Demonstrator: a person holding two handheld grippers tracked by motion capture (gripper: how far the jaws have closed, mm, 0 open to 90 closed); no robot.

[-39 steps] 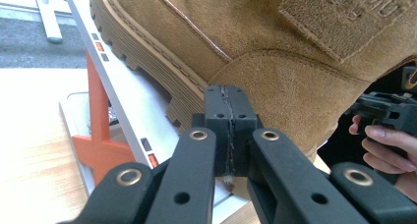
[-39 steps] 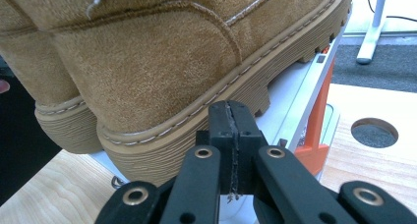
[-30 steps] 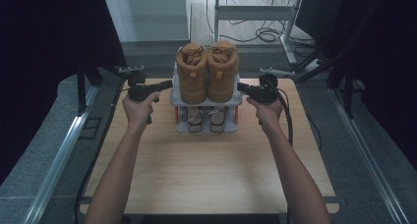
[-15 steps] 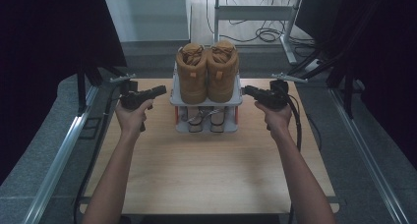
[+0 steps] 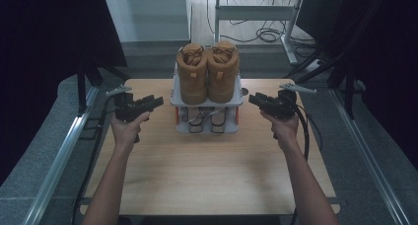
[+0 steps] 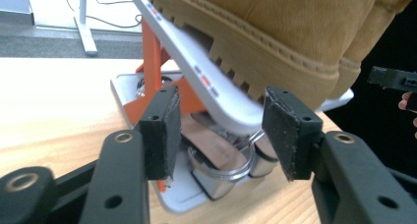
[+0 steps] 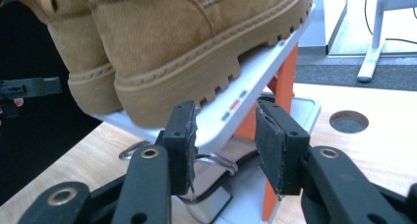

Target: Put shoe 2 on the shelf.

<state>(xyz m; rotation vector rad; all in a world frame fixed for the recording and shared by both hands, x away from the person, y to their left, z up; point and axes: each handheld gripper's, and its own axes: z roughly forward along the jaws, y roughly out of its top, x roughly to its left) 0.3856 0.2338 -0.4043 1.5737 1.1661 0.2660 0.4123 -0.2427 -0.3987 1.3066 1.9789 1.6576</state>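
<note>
You are holding your left tool (image 5: pixel 156 102) just off the left side of the shoe rack (image 5: pixel 207 102), with its jaws standing apart and nothing between them. You are holding your right tool (image 5: pixel 253 99) the same way off the rack's right side, its jaws also parted and gripping nothing. Neither tool is touching the rack in the high view.

The rack is sitting on the wooden counter (image 5: pixel 207 170) toward its far middle, between your two hands. Its white upper shelf (image 6: pixel 216 94) is sloping, carried on orange uprights (image 7: pixel 280 135). A pair of tan boots (image 5: pixel 207 72) is resting side by side on that upper shelf. A second pair of shoes (image 5: pixel 206 121), with metal rings on their straps, is lying on the lower level beneath them.

In the left gripper view the open pads (image 6: pixel 164 130) are framing the shelf's edge and a boot sole without closing on either.
</note>
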